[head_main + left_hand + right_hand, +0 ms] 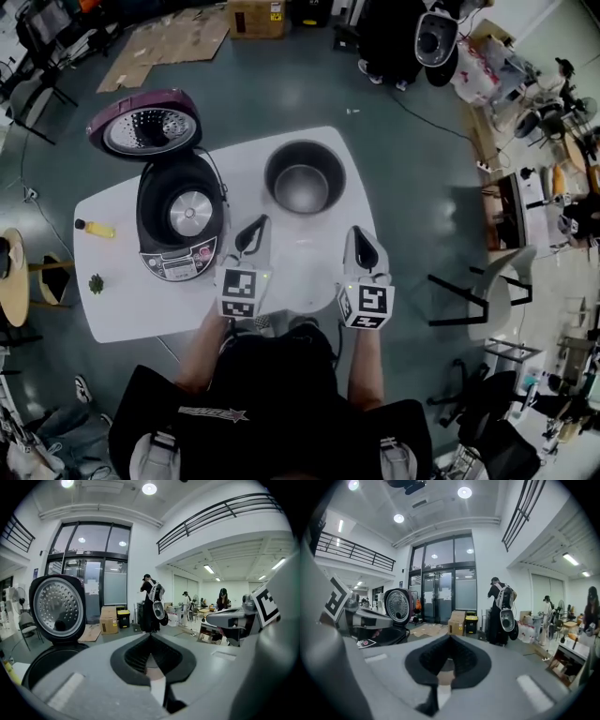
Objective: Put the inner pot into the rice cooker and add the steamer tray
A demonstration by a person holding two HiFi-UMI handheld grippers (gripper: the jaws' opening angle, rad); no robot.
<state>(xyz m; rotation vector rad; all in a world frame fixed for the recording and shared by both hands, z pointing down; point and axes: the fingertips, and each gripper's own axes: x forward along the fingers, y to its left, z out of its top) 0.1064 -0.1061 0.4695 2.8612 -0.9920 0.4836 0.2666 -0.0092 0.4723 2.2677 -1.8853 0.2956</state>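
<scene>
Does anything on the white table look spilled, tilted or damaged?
Nothing stands out. The rice cooker stands open, and the inner pot sits upright beside it. No spill shows on the table.

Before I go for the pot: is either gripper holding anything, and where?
Nothing is held: left gripper and right gripper are both shut, empty, short of the inner pot.

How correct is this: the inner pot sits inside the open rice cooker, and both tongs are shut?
Not quite. The head view shows the inner pot on the table beside the open rice cooker, not inside. The left tongs and right tongs are shut.
</scene>
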